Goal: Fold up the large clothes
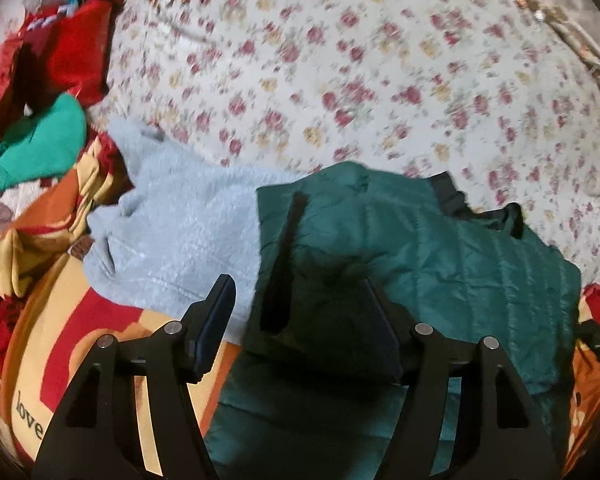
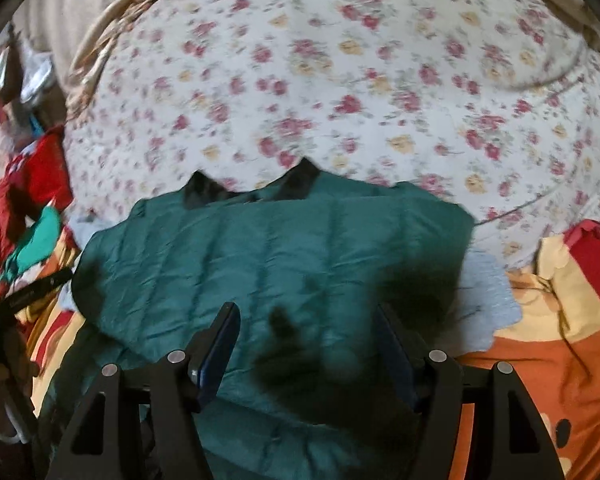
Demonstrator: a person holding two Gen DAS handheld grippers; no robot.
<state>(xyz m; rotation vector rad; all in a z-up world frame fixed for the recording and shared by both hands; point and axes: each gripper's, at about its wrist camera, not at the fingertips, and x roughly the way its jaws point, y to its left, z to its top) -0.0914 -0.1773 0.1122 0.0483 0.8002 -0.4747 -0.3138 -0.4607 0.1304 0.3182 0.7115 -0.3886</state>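
Both pairs of jaws stand spread with nothing between them: my left gripper [image 1: 300, 312] and my right gripper [image 2: 308, 344] each hang over the green quilted jacket [image 2: 268, 248], pads clear of the cloth. No earlier view is to hand, so I report only this state.

The jacket lies on the bed, folded over itself at least once, its black-trimmed ends [image 2: 300, 180] pointing toward the far side. Its left portion overlaps a pale blue fleece garment [image 1: 180, 232]; a blue edge also shows beyond its right side in the right wrist view.

Judgement on the step: the jacket appears part-folded and just laid down. To finish well, I would press the quilting flat, square the edges, and take the near hem at two matched corners so that the next fold lands evenly. The slick padded fabric is likely to slide or spring open; a firm pinch through all layers is advisable.

Surroundings: a floral bedspread [image 1: 360, 80] covers the far bed, an orange, red and cream patterned blanket [image 2: 560, 340] the near part. Red and teal clothes [image 1: 40, 92] are heaped at the left. Both views are motion-blurred.
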